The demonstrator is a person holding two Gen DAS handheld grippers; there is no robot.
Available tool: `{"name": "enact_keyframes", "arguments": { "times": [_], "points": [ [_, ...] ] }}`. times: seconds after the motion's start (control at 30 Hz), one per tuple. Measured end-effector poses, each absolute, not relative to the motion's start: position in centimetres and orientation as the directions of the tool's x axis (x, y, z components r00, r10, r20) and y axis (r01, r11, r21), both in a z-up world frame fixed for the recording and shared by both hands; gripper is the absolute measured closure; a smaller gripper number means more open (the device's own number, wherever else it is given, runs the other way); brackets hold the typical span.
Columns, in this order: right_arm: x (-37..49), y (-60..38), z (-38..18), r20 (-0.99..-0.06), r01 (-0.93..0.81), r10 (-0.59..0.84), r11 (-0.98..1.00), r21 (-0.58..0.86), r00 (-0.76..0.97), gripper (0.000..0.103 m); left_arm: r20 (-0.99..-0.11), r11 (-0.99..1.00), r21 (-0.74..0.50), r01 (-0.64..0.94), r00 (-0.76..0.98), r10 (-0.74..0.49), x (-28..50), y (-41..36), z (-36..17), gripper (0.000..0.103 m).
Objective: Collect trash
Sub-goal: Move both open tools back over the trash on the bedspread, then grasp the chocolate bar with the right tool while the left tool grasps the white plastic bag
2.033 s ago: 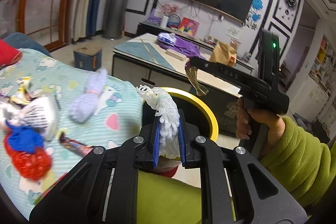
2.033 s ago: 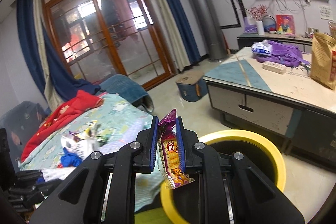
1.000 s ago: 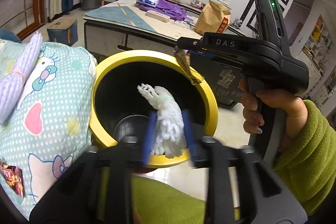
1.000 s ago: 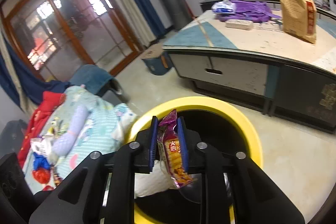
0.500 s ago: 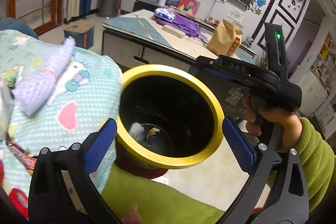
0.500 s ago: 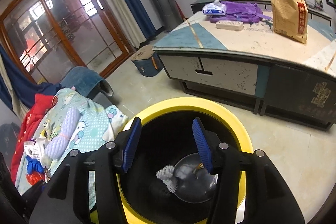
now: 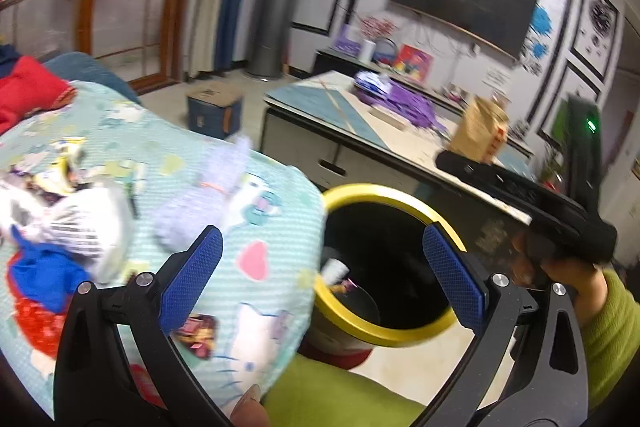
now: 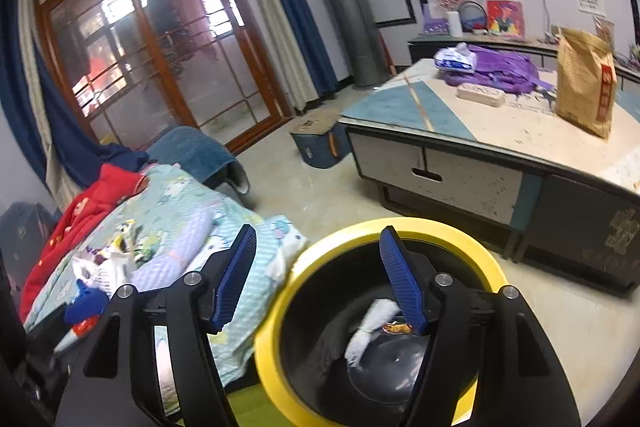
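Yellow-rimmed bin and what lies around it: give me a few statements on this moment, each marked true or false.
1. The bin is empty. False: a white foam net and a snack wrapper lie at its bottom.
2. The left hand-held gripper has open jaws with nothing between them. True.
3. The right hand-held gripper clamps a wrapper. False: its jaws are open and hold nothing; they have just been opening.
4. A purple foam net lies on the blanket. True.
5. The brown paper bag stands on the floor. False: it stands on the low table.
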State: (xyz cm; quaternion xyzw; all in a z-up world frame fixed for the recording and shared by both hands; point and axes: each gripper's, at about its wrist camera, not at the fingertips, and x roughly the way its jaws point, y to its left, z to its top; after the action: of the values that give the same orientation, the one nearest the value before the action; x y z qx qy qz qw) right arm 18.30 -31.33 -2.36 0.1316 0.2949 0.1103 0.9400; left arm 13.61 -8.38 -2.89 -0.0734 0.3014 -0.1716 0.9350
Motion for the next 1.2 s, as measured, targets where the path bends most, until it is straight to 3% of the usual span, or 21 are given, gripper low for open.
{"name": "enact_keyframes", "arguments": {
  "times": [0.63, 1.2],
  "points": [
    [15.2, -22.8, 0.3, -0.49, -0.36, 0.428, 0.904, 0.232, 0.759, 0.031, -0.444, 0.972, -0.233, 0.017, 0.888, -0.122, 11.8, 1.9, 0.3, 0.011],
    [12.9, -14.0, -1.4, -0.561, -0.57, 0.539, 0.81, 0.139, 0.628, 0.031, -0.442, 0.943, -0.301, -0.14, 0.897, -0.008, 11.2, 9.3, 0.2, 0.011]
  ]
}}
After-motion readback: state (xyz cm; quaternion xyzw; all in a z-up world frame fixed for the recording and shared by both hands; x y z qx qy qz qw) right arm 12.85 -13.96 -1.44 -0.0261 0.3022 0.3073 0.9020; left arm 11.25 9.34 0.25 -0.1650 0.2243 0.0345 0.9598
